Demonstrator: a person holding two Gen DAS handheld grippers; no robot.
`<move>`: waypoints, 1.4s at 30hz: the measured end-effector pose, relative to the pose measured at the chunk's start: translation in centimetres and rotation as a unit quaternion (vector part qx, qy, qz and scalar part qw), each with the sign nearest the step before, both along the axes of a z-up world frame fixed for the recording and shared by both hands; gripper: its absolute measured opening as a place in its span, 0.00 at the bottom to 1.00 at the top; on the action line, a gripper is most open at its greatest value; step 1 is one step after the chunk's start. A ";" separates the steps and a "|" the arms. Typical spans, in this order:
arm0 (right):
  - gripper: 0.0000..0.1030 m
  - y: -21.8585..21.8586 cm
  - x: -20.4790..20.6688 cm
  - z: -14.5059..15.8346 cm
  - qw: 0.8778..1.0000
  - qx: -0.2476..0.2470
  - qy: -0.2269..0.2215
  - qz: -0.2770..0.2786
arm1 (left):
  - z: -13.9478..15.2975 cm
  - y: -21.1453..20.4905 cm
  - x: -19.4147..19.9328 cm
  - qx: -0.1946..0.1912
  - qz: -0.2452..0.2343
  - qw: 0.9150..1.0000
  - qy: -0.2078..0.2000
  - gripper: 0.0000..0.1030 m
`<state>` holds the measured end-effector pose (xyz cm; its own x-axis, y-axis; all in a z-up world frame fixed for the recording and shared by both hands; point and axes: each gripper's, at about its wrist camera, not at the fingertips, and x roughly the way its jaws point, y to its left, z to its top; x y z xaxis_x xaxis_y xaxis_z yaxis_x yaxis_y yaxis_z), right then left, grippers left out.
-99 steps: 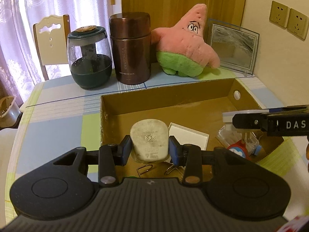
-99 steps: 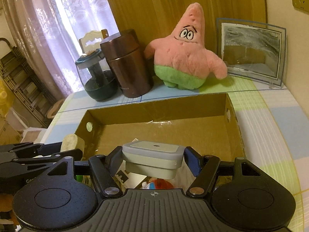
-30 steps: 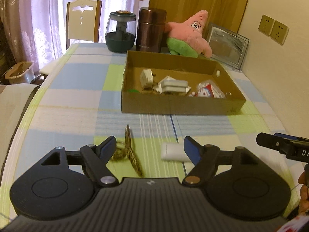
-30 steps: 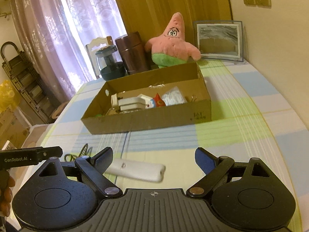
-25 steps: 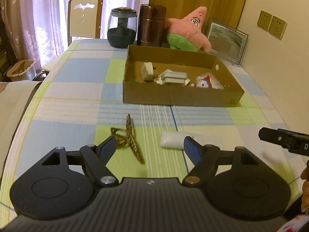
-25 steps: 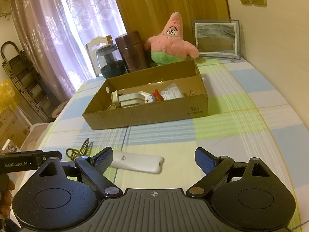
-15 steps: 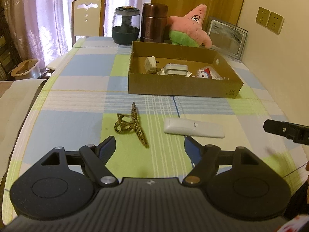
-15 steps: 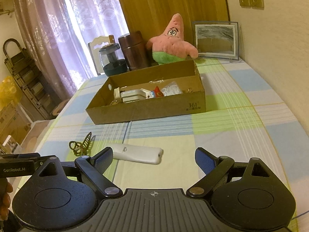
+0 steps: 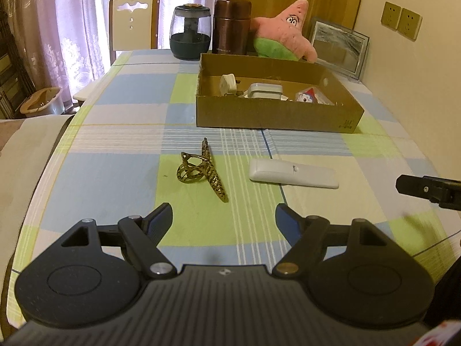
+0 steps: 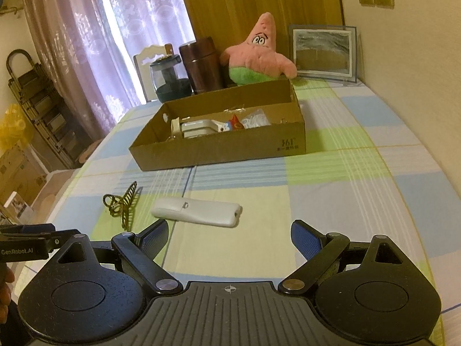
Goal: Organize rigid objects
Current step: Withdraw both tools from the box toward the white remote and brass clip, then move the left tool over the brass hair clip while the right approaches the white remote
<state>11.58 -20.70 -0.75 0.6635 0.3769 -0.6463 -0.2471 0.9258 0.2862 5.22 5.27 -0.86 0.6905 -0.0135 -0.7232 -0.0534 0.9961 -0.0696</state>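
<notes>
We see warm, dim indoor light; daylight glares through the curtains (image 9: 72, 23), and fisheye distortion bends the edges.

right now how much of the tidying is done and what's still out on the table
Done: a plug, a grey case and small toys already lie in the cardboard box. In hand: nothing; the left claw and right claw are both open and empty. Left: the hair clip and the white remote on the tablecloth.
</notes>
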 end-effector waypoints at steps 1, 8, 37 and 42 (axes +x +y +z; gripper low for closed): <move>0.87 0.0 0.0 -0.1 1.000 -0.003 0.001 0.002 | -0.1 0.0 0.0 0.003 0.000 1.000 0.000 0.73; 0.87 1.5 0.9 -1.1 0.997 -0.042 0.013 0.067 | -0.5 0.2 0.3 0.012 0.000 1.000 0.001 0.73; 0.87 8.8 10.0 -5.2 0.889 -0.159 -0.051 0.427 | -3.0 3.2 7.3 0.133 -0.278 0.951 0.013 0.76; 0.86 10.5 11.1 -6.0 0.868 -0.174 -0.045 0.464 | -3.9 3.8 8.9 0.143 -0.333 0.932 0.017 0.76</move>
